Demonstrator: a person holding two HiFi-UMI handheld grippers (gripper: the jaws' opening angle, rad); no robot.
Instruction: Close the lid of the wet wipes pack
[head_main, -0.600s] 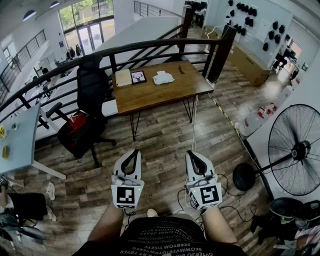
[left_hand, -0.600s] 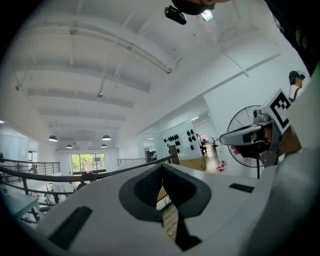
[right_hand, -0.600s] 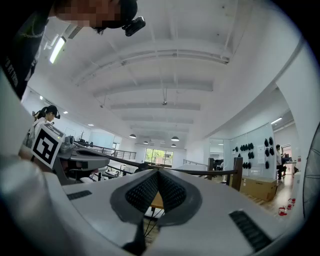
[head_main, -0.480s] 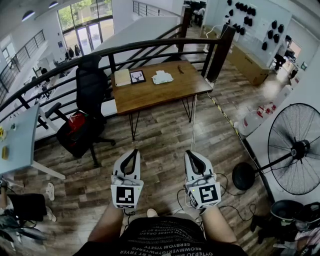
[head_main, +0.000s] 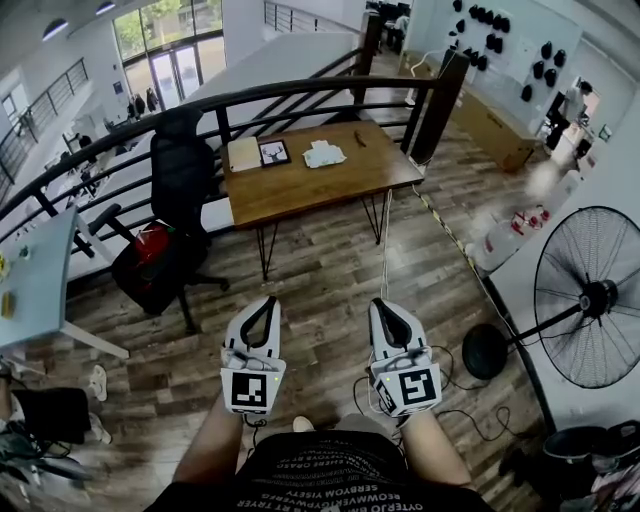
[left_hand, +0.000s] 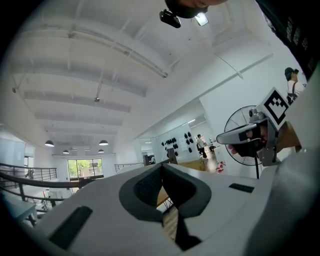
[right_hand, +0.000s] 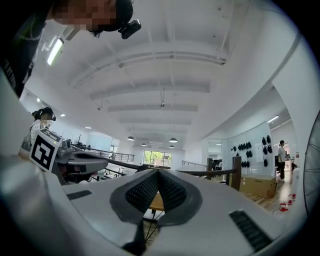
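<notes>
Head view – left hand-held gripper (head_main: 268, 301): held low, close to the body, over the wood floor (head_main: 330, 260); jaws together, nothing between them.
Head view – right hand-held gripper (head_main: 381, 303): beside the left one and apart from it; jaws likewise closed, empty.
Head view – desk (head_main: 300, 195): well ahead of both hand-held grippers, against the dark railing (head_main: 300, 88).
Head view – wipes pack (head_main: 326, 154): white, on the far half of the desk, well apart from both hand-held grippers; too small to tell how its lid stands.
Head view – beside the pack: a frame (head_main: 276, 152) just to its left, and a pale pad (head_main: 245, 154) left of that.
Head view – around the desk: a black chair (head_main: 183, 170) at its left end and a fan (head_main: 590, 300) standing on the floor to the right.
Left gripper view – jaws: tips touching and the pads closing a loop with nothing in it. Only a strip of the desk shows through the gap, so its top and the pack are hidden.
Left gripper view – only here: the ceiling (left_hand: 100, 65) with round lamps (left_hand: 103, 143), and the right hand-held gripper from the side with the fan behind it.
Right gripper view – jaws: shut tip to tip, empty. A strip of desk edge and thin legs shows through the loop, and the pack cannot be made out.
Right gripper view – only here: the left hand-held gripper at the left edge with its marker cube (right_hand: 44, 150) turned to the camera.
</notes>
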